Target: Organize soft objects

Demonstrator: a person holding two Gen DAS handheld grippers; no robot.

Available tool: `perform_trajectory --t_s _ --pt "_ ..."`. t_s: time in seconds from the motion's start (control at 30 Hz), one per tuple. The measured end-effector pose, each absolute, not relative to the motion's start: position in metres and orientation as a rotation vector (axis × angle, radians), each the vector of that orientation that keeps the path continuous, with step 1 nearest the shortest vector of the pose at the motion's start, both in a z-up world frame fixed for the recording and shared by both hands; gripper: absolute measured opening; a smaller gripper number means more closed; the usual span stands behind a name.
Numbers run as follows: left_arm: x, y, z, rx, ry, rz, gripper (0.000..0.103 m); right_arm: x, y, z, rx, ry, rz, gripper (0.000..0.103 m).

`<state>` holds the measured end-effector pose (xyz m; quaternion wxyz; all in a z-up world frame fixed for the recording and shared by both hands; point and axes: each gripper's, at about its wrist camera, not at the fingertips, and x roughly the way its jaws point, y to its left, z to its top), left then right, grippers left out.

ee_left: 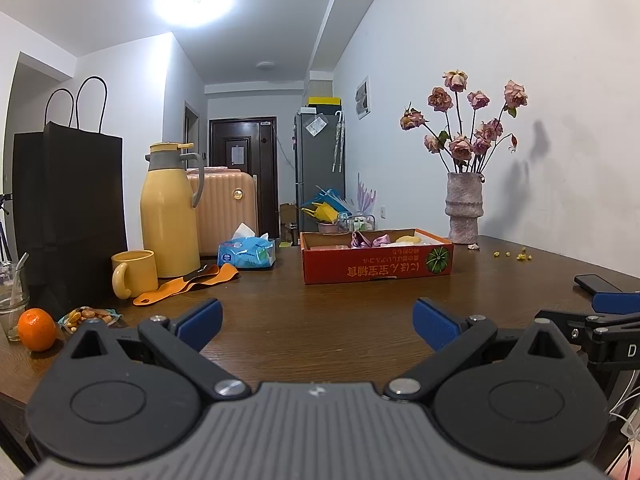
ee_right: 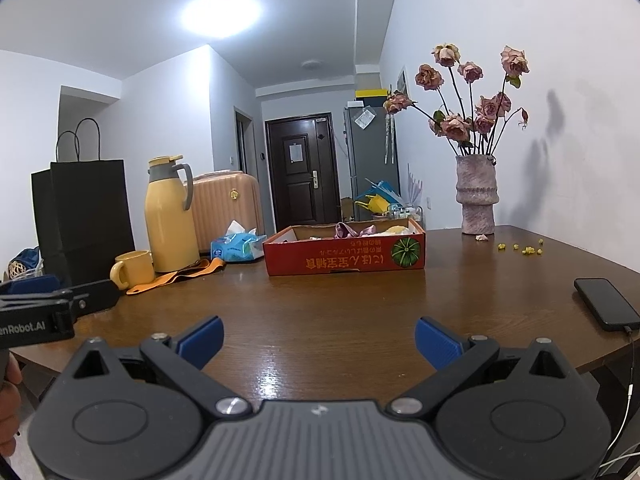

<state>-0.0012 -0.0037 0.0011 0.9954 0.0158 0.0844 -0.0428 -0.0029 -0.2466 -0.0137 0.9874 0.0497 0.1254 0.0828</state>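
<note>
Left to right on the brown worktop (ee_left: 320, 320): black paper bag (ee_left: 68, 208) at far left, a glass with a straw (ee_left: 12, 300) in front of it, an orange (ee_left: 37, 329) and a snack packet (ee_left: 88, 316) at the near left edge. Next a yellow mug (ee_left: 134, 274), touching or just beside the yellow thermos jug (ee_left: 170, 216). An orange strap (ee_left: 188, 282) lies flat in front of the jug. Blue tissue pack (ee_left: 247, 253) just right of it, pink suitcase (ee_left: 226, 208) behind, off the worktop.

Centre: red cardboard box (ee_left: 378, 262), open top, printed side facing the cameras. Soft items sit inside it: a pink satin piece (ee_left: 366, 239) and something pale yellow (ee_left: 408, 239); the rest is hidden by the box wall.

Right: textured vase (ee_left: 464, 208) of dried pink roses near the wall, small yellow bits (ee_left: 512, 255) scattered beside it, black phone (ee_right: 606, 304) on a cable at the right edge.

Left tool (ee_left: 318, 322): blue pads spread wide, nothing between them, low over the near worktop. Right tool (ee_right: 319, 340): same, spread wide and empty, just beside the left one. Both face the box, well apart from it.
</note>
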Motion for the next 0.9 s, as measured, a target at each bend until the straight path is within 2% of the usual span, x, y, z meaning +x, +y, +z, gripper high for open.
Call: perform_trajectory --t_s 0.9 --pt "-0.0015 -0.0054 0.0004 0.026 0.159 -0.079 0.103 -0.0011 -0.2466 -0.0144 0.11 0.252 0.164 0.102"
